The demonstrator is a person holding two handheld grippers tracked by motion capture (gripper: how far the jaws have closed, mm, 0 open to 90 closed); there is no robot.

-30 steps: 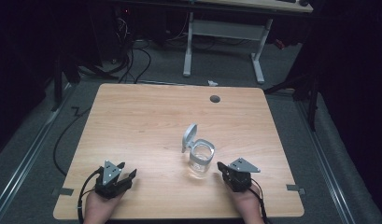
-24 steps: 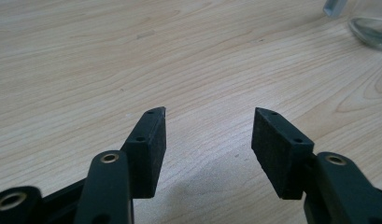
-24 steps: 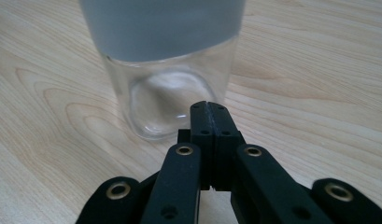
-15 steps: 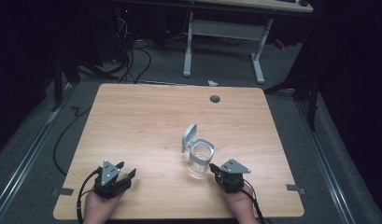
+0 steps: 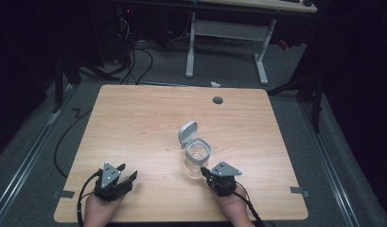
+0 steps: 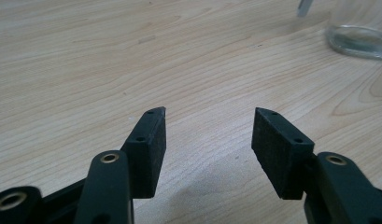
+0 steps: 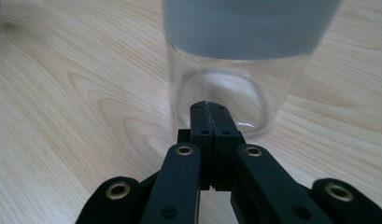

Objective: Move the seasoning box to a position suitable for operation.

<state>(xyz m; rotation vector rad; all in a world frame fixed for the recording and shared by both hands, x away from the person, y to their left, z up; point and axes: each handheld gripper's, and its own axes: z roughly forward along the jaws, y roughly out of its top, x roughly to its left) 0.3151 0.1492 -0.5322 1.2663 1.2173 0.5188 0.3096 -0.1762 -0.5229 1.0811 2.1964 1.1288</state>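
A clear glass jar with a grey collar stands upright near the table's middle, its grey flip lid hinged open toward the back left. My right gripper sits just in front of the jar, jaws shut with nothing between them. In the right gripper view the closed tips point at the jar's base, very close to the glass. My left gripper rests near the table's front left, open and empty. In the left gripper view its pads stand wide apart, with the jar's bottom far off at the top right.
The wooden table has a round cable hole near its back edge. Behind the table stand a white desk frame and loose cables on the floor. Tape marks sit at the table's front corners.
My right gripper has moved left and forward toward the jar's base. The left gripper has barely shifted.
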